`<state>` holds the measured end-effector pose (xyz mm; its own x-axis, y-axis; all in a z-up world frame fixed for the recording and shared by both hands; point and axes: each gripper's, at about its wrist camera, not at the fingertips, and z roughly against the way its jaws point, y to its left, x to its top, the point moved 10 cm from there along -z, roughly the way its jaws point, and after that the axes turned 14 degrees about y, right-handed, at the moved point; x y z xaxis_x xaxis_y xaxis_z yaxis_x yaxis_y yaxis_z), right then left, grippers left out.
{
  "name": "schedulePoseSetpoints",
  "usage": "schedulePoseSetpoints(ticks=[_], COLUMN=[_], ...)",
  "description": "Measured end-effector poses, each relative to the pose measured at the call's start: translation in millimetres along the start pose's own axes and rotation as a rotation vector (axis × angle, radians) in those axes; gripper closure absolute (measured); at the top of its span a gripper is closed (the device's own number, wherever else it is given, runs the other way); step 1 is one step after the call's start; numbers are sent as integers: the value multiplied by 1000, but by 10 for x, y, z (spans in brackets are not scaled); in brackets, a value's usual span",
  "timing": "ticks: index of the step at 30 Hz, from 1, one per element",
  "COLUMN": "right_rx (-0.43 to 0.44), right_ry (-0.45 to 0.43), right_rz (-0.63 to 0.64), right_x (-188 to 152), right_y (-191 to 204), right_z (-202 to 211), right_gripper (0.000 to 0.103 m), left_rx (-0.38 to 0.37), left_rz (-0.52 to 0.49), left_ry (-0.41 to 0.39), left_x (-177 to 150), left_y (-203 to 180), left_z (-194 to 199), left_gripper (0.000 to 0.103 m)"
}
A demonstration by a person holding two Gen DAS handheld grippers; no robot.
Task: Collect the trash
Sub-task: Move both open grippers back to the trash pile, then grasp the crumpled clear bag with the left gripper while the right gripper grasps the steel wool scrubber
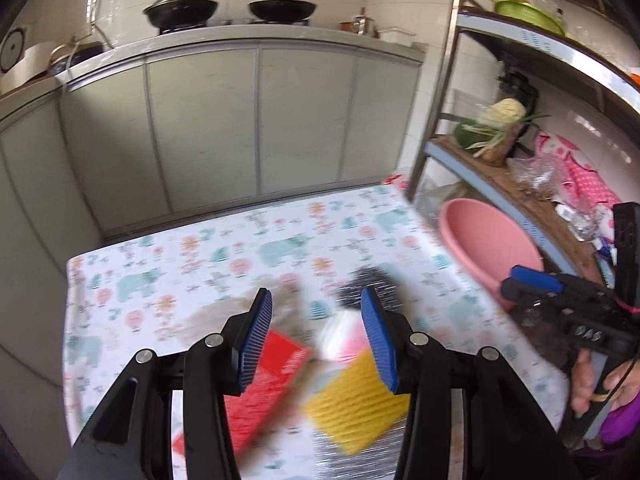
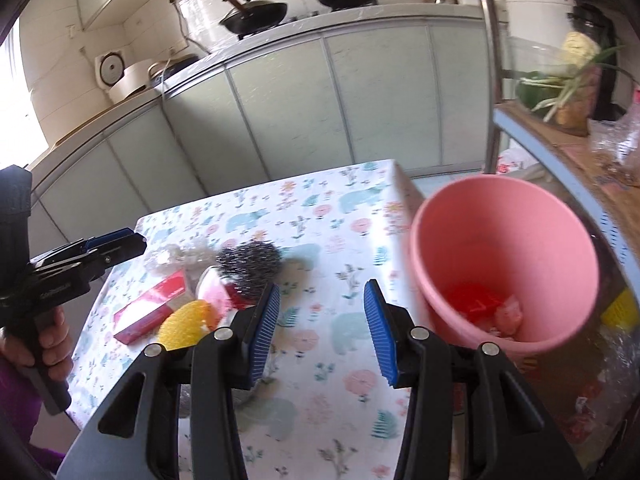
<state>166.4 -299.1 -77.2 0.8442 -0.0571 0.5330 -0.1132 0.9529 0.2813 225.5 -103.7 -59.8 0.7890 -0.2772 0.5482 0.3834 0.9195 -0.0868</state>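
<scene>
We hold our left gripper (image 1: pixel 316 340) over the bench (image 1: pixel 168 264), whose cloth is printed with bears and flowers. Its jaws stand fairly wide apart with nothing between them. Below it lies the cluster of trash: a red packet (image 2: pixel 152 308), a yellow scrubber (image 2: pixel 186 322), a steel wool ball (image 2: pixel 250 262), a pink-and-white wrapper (image 2: pixel 214 290) and a crumpled clear plastic piece (image 2: pixel 176 256), all close together near the bench's left edge in the right wrist view. In the left wrist view these things are smeared by blur.

Our right gripper (image 2: pixel 322 334) hangs over a bare stretch of the bench, to the right of the cluster, its jaws apart and empty. The pink bucket (image 2: pixel 500 208) stands just off the bench's right edge, tilted toward us, and holds red trash (image 2: pixel 476 304) and a pale crumpled scrap (image 2: pixel 508 316) at its bottom. Beyond the bucket stands a shelf (image 2: pixel 560 148).
</scene>
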Motion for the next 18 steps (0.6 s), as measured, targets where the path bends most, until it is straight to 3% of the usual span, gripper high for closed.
schedulePoseSetpoints(ticks=[8, 15, 18], right_rx=[102, 84, 66], right_ry=[86, 131, 152], right_rz=[38, 71, 68], right_x=[151, 249, 251], right_y=[480, 648, 642], right_z=[-370, -645, -769], right_gripper=[58, 58, 58], left_rx=[27, -1, -16], left_rz=[75, 54, 64], left_ry=[78, 148, 141], left_x=[-126, -156, -129], left_y=[722, 802, 836], left_z=[-248, -596, -663], left_gripper=[57, 57, 50])
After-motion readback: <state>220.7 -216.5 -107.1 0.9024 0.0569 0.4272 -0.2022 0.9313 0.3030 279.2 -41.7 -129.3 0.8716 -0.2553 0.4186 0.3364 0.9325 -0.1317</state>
